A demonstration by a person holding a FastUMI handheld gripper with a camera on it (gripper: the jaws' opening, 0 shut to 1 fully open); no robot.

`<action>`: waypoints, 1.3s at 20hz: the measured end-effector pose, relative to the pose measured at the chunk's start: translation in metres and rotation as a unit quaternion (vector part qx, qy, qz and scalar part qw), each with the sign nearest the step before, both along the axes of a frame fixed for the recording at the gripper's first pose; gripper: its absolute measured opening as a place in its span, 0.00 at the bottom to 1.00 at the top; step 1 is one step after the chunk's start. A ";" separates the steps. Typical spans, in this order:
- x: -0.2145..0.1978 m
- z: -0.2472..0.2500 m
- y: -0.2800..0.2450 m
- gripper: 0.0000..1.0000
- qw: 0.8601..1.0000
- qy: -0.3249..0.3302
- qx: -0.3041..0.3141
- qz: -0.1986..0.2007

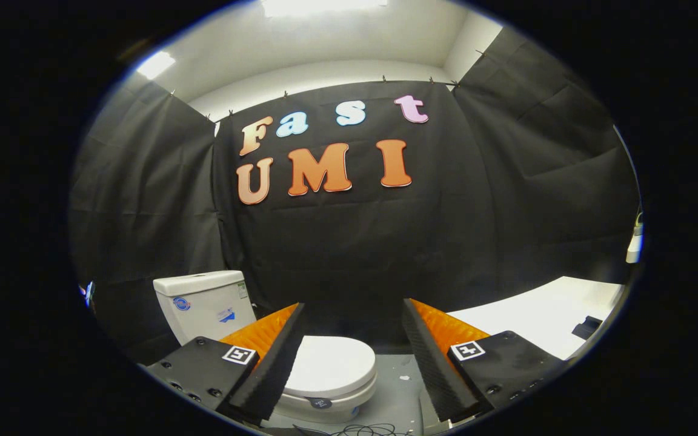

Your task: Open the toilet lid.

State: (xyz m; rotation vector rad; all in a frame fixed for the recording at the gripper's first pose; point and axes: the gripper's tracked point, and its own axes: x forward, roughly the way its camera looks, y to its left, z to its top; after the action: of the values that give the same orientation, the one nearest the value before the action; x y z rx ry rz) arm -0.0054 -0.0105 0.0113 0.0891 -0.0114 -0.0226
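The gripper [352, 357] is being held with its fingers spread wide and clamped on nothing, and the closed toilet lid [331, 366] is lying low between and just ahead of them, nearer the left finger. The front lip should be hooked from beneath and swung back toward the tank [203, 306]. Cables [367, 430] are trailing below, and a white table [543, 321] is standing off right.

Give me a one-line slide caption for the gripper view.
Open gripper hovers short of a white toilet, its closed lid between and beyond the fingers, tank behind.
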 end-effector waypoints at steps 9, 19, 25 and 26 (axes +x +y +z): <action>0.017 -0.001 0.026 0.99 1.000 -0.003 0.019 0.019; 0.096 -0.161 0.100 0.98 0.938 0.159 0.296 0.081; 0.094 -0.292 0.089 0.98 0.875 0.281 0.391 0.044; 0.091 -0.304 0.085 0.98 0.873 0.290 0.391 0.038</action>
State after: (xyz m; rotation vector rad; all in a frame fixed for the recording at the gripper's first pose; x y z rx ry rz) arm 0.0851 0.0746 -0.2925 0.8963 0.6118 0.0270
